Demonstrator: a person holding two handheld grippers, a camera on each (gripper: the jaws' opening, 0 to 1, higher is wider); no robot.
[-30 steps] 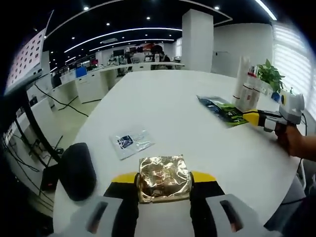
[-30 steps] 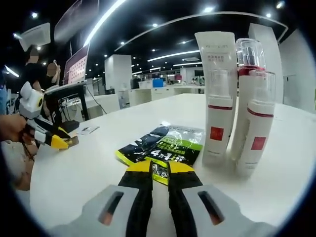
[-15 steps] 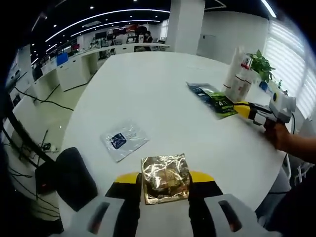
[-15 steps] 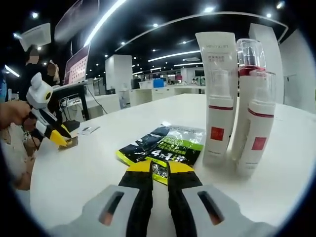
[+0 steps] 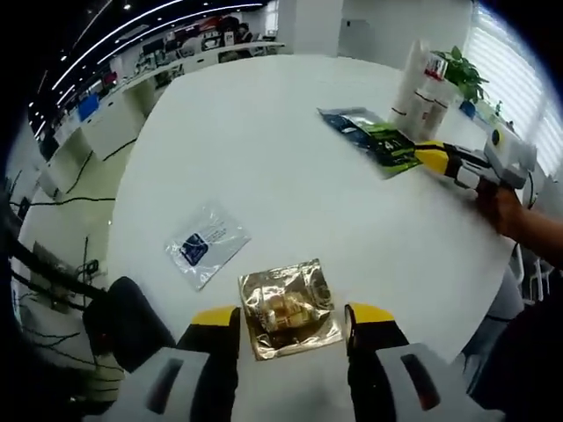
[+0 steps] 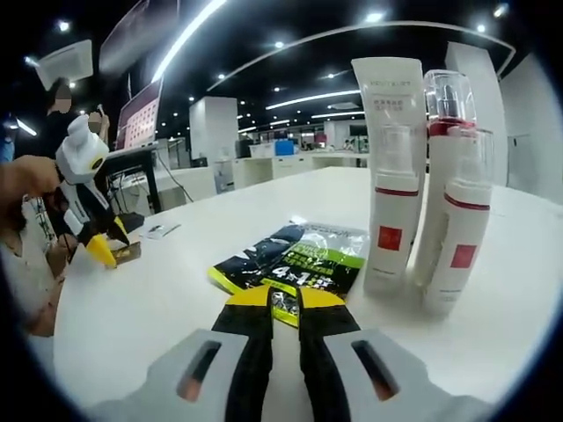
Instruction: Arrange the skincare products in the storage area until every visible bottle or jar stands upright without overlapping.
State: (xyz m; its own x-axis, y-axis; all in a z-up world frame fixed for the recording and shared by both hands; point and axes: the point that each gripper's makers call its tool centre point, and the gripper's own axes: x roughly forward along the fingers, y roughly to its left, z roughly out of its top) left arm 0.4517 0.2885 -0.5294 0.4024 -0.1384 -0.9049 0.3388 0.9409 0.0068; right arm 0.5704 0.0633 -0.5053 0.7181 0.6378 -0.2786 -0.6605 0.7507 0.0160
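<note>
Right gripper view first: where are the skincare products?

Upright on the white desk (image 6: pixel 493 352), right of centre: a white tube (image 6: pixel 393 176) and two pump bottles (image 6: pixel 460 224) with red collars, packed just beside one another. Same cluster far off in the left gripper view, small, near a potted plant (image 5: pixel 464 73).

And the right gripper (image 6: pixel 283 303)?

Jaws drawn in to a narrow slit, near corner of the green sachet (image 6: pixel 299 259) pinched between the yellow tips. Sachet flat on the desk, just left of the tube.

Anything in the left gripper view alone?

Clear sachet (image 5: pixel 205 246) with a blue label, flat on the desk, apart from the rest. Dark chair (image 5: pixel 132 321) past the desk edge. Also the hand (image 5: pixel 503 209) behind the right gripper.

Left gripper (image 5: pixel 293 316)?

Jaws spread wide, gripping nothing, one tip on each side of the gold foil sachet (image 5: pixel 288 308), a gap showing on both sides. From the right gripper view, seen tilted tips-down just over that sachet, small, at the far left.

Hard to make out?

Lettering on the tube too faint to read. Rear pump bottle partly hidden by the front one. Gold sachet mostly covered by the yellow tips in the right gripper view. Cannot tell whether the bottles touch.
</note>
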